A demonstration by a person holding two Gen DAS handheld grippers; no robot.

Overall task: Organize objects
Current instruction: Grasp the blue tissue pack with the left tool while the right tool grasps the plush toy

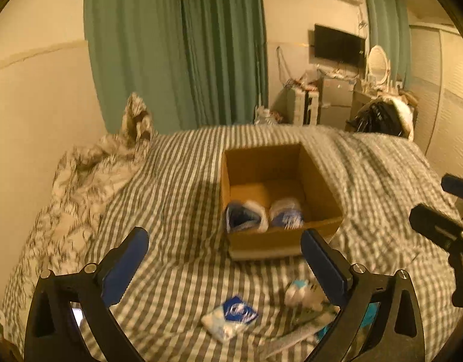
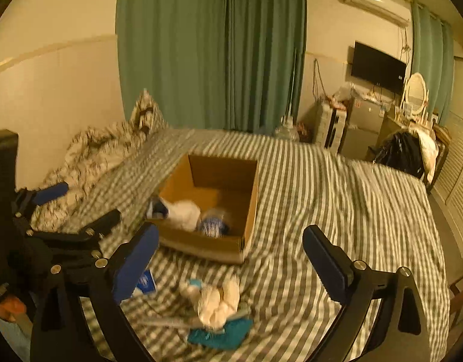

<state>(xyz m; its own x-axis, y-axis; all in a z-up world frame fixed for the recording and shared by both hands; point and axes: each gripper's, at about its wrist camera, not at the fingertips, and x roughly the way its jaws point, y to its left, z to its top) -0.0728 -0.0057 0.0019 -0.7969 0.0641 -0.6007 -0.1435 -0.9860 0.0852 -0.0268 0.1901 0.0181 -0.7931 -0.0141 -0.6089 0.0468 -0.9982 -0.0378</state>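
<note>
Holding both tools above the striped bedsheet (image 1: 177, 181), we keep the left gripper (image 1: 225, 259) spread wide with nothing between its blue-padded fingers (image 1: 125, 268), and the right gripper (image 2: 231, 256) is just as wide and just as empty. Neither one touches anything. The open cardboard box (image 1: 276, 241) sits on the sheet just beyond both sets of fingertips, its flaps gone and its plain brown walls square and stiff. Inside the box, against its near wall, two soft white-and-blue bundles (image 1: 246, 215) lie side by side, touching. On our side of the box, loose on the sheet, we see a flat white packet with a blue label (image 1: 231, 316), a lumpy cream bundle (image 2: 219, 301) and, just beside that bundle, a crumpled teal cloth (image 2: 222, 335); blur hides what these are. Left of the box a rumpled patterned quilt (image 1: 80, 187) is heaped against the wall, while to the right of the box the sheet runs smooth and bare to the mattress edge. Green curtains (image 1: 177, 48) hang behind the box.
</note>
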